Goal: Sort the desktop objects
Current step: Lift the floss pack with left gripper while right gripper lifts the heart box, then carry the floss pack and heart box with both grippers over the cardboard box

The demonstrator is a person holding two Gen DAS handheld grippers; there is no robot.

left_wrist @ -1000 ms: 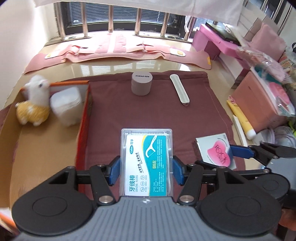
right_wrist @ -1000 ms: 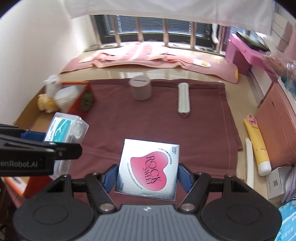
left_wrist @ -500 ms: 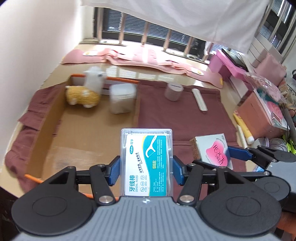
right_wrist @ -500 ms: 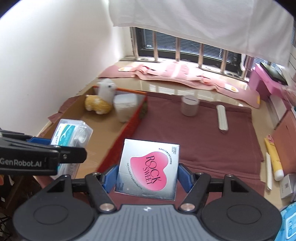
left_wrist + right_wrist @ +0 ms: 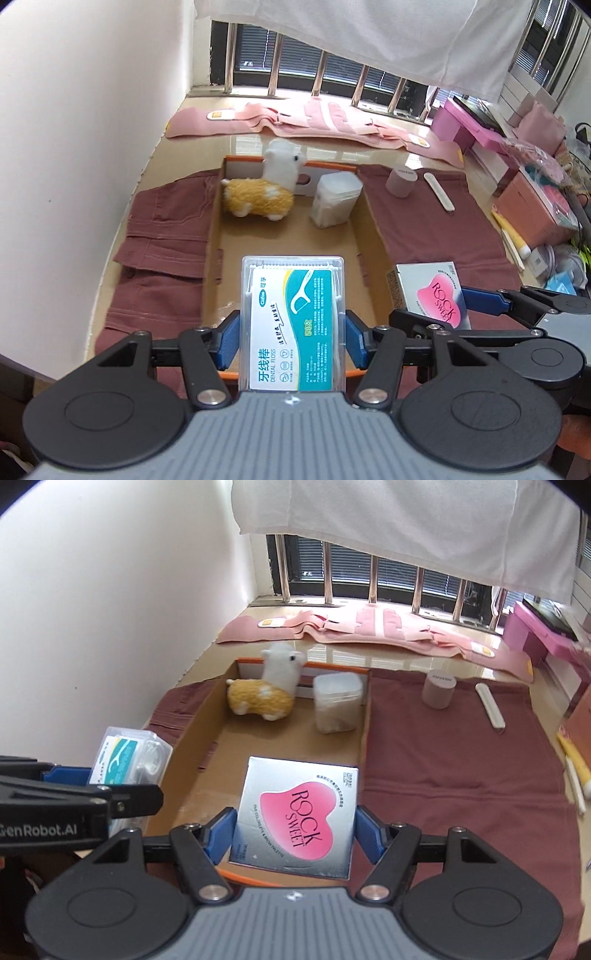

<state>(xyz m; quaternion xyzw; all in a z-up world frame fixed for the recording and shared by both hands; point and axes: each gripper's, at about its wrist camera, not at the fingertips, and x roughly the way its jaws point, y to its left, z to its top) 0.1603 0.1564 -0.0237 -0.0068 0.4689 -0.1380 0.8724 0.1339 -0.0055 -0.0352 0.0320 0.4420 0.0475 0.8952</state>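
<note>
My left gripper is shut on a clear dental floss box with a teal label, held above the near end of the open cardboard box. My right gripper is shut on a silver "Rock Sweet" box with a pink heart, held above the cardboard box's near right part. Each held item also shows in the other view: the floss box at left, the silver box at right. In the cardboard box lie a plush alpaca and a clear lidded jar.
On the maroon cloth right of the box stand a mauve cylinder and a white flat stick. A yellow tube lies past the cloth's right edge. A white wall is at left; pink boxes and clutter at right.
Both grippers have moved left and up with their items, from over the maroon cloth to over the cardboard box. The grips have not changed.
</note>
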